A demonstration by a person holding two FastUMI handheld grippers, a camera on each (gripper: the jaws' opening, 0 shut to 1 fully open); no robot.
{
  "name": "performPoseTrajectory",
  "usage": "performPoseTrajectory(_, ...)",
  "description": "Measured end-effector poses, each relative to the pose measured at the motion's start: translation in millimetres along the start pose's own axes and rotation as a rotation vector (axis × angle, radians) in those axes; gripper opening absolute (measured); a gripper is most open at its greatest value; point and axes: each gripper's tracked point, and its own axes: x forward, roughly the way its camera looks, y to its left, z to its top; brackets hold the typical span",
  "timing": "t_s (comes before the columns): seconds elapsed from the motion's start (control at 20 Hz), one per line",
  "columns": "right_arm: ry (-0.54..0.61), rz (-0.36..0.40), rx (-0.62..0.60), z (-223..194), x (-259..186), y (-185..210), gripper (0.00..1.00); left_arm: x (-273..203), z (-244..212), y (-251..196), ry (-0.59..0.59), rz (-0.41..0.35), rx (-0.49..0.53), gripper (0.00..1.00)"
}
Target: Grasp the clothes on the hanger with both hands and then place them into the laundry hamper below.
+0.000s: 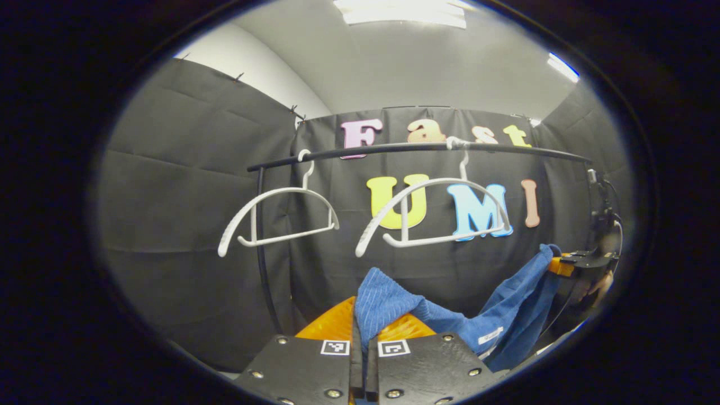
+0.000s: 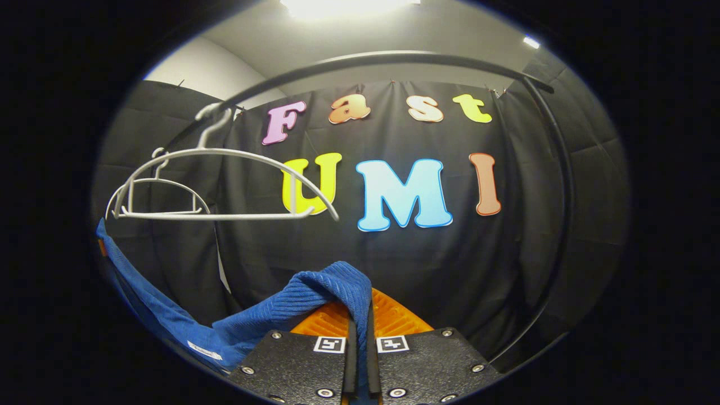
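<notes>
Fingers [image 1: 388, 332] of left gripper [image 1: 364, 337]: closed together, no gap visible, clamped on one end of blue ribbed garment [image 1: 450, 315]. Fabric bunched above the fingertips, draped over both.

Fingers [image 2: 332, 323] of right gripper [image 2: 360, 332]: likewise pressed together on the other end of the same blue ribbed garment [image 2: 253, 326]. Fabric folded over the fingertips, trailing down and to the left edge of right gripper view.

Garment position: off the hangers, suspended between both grippers, sagging in the middle. White label [image 1: 490, 336] visible on the hanging portion in left gripper view; same label [image 2: 203, 350] visible low in right gripper view. In left gripper view, far end of garment held at right gripper [image 1: 568, 263], seen at right edge with a hand [image 1: 601, 284] behind it. Garment below the level of the hangers, apart from them.

Hangers: two white plastic hangers, both bare, hooked on black rail [image 1: 427, 148]. Left hanger [image 1: 278, 216] near the rail's end by the upright post; right hanger [image 1: 433, 211] nearer the rail's middle. In right gripper view, nearer hanger [image 2: 225, 185] and farther hanger [image 2: 160, 197] overlapping at upper left, rail [image 2: 394, 56] arching overhead.

Laundry hamper: position cannot be told.
</notes>
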Motion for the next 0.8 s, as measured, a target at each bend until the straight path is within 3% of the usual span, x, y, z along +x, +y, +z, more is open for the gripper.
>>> performPoseTrajectory(0.1,-0.019,0.026,-0.014,9.9,-18.5,18.2,0.06,-16.4,12.8,-9.6,-0.023,-0.039,-0.006,0.03)
performPoseTrajectory(0.45,-0.024,0.083,0.001,17.0,-88.6,73.6,0.06,-44.8,25.5,-43.6,-0.049,-0.167,-0.044,0.00)
performPoseTrajectory(0.8,0.057,0.113,0.014,-23.6,-137.3,115.1,0.06,-85.3,-4.1,-70.9,-0.008,-0.276,-0.076,0.00)
